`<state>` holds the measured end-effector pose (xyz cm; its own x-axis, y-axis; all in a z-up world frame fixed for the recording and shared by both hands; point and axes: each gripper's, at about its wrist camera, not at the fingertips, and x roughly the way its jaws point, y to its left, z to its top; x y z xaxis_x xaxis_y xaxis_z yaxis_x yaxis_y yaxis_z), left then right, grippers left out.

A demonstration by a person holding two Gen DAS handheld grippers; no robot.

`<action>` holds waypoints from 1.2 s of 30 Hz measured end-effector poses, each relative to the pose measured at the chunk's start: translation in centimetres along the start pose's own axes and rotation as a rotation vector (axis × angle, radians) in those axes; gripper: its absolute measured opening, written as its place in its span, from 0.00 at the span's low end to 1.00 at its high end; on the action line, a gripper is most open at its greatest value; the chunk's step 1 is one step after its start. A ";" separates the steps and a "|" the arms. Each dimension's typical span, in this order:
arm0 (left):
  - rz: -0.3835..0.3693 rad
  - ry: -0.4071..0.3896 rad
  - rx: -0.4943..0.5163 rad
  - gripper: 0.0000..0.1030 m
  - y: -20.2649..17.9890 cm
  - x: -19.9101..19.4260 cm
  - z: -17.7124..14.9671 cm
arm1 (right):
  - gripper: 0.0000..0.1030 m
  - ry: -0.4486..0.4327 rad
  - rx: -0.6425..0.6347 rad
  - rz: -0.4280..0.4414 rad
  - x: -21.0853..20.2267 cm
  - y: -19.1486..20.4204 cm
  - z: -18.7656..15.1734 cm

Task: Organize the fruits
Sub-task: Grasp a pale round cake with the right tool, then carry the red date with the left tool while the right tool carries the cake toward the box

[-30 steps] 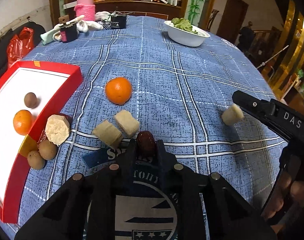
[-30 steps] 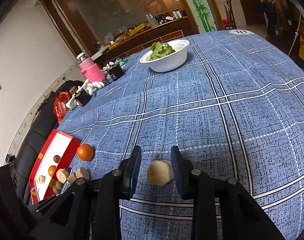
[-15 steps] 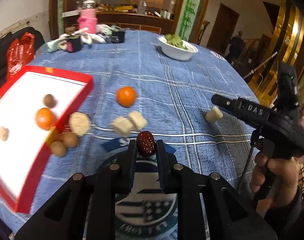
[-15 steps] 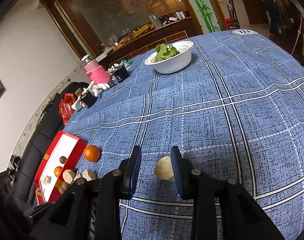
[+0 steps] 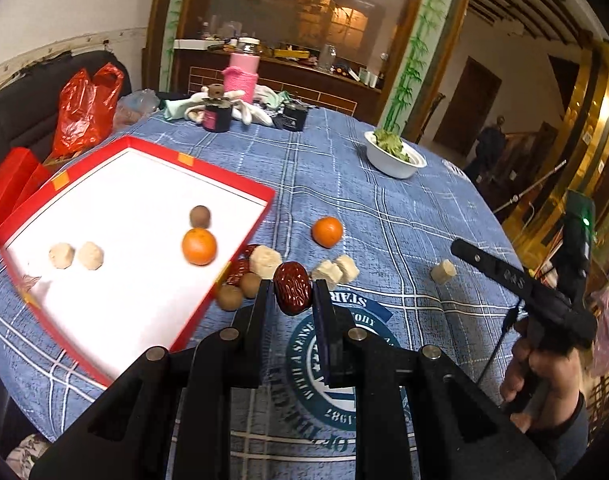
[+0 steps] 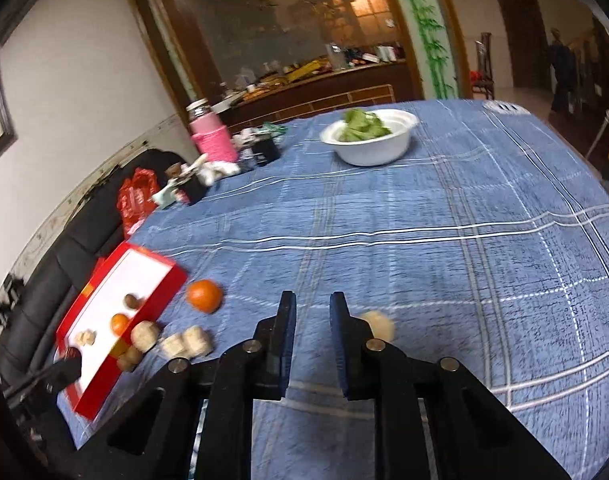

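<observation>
My left gripper [image 5: 291,290] is shut on a dark red date [image 5: 292,287], held above the blue cloth just right of the red tray [image 5: 224,280]. The tray holds an orange [image 5: 199,246], a brown longan [image 5: 200,216] and two pale chunks [image 5: 76,255]. Beside the tray lie an orange [image 5: 327,231], pale chunks [image 5: 336,271], longans [image 5: 240,290] and a date [image 5: 240,270]. My right gripper [image 6: 310,308] is open and empty, with a pale chunk [image 6: 379,324] lying just right of its right finger; that chunk also shows in the left wrist view [image 5: 443,271].
A white bowl of greens [image 6: 370,138] stands at the far side. A pink-wrapped jar [image 5: 242,76], dark small jars [image 5: 216,114], cloths and a red plastic bag [image 5: 86,108] crowd the far left. The right gripper and its hand [image 5: 544,320] show at the right of the left view.
My left gripper lifted and swung left toward the tray with the date. My right gripper moved left off the pale chunk, which now lies outside its fingers.
</observation>
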<state>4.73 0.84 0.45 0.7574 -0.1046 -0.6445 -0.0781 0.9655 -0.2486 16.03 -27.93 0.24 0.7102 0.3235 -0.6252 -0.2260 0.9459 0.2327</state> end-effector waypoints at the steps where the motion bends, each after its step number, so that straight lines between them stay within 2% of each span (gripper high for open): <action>1: -0.001 -0.004 -0.005 0.16 0.2 -0.1 0.0 | 0.15 -0.007 -0.030 -0.010 -0.5 0.9 -0.2; 6: -0.011 -0.004 -0.009 0.16 1.1 -0.4 -0.2 | 0.13 -0.013 -0.043 -0.056 -1.8 1.1 -1.0; 8: -0.011 0.000 0.011 0.16 0.7 -0.2 -0.4 | 0.21 0.030 -0.020 -0.098 -1.5 -0.1 -1.2; 9: -0.021 0.009 0.024 0.16 0.2 0.3 -0.5 | 0.30 0.071 0.002 -0.107 -1.0 -1.0 -1.2; 12: -0.052 0.025 0.047 0.16 -0.7 0.8 -0.9 | 0.30 0.120 0.008 -0.166 0.6 -2.5 -1.4; 13: -0.060 0.030 0.053 0.16 -0.9 0.9 -0.9 | 0.30 0.155 0.002 -0.169 1.6 -2.6 -1.4; 15: -0.065 0.033 0.059 0.16 -1.0 1.3 -0.7 | 0.30 0.172 -0.004 -0.185 2.6 -2.5 -1.3; 18: -0.063 0.044 0.053 0.16 -1.0 1.9 -0.6 | 0.42 0.173 -0.006 -0.204 4.0 -2.3 -0.7; 19: -0.060 0.045 0.052 0.16 -0.9 1.9 -0.7 | 0.43 0.180 -0.012 -0.204 4.8 -2.2 -0.3; 20: -0.059 0.048 0.050 0.16 -1.0 2.1 -0.6 | 0.42 0.205 -0.019 -0.210 5.7 -2.3 -0.2; 21: -0.059 0.047 0.050 0.16 -0.9 2.1 -0.6 | 0.32 0.217 0.003 -0.228 6.4 -2.7 -0.3; 22: -0.057 0.043 0.050 0.16 -0.9 2.0 -0.5 | 0.27 0.209 0.019 -0.228 6.3 -2.8 -0.3; 27: -0.047 0.026 0.038 0.16 -0.5 1.6 -0.3 | 0.27 0.152 0.032 -0.208 3.7 -2.7 -0.8; 36: -0.002 0.003 0.017 0.16 0.1 0.5 -0.1 | 0.26 0.107 -0.026 -0.117 0.4 1.3 -1.1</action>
<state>5.00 0.90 0.06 0.7556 -0.1072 -0.6461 -0.0654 0.9692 -0.2373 15.31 -26.57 -0.58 0.6582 0.2101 -0.7229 -0.1639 0.9772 0.1348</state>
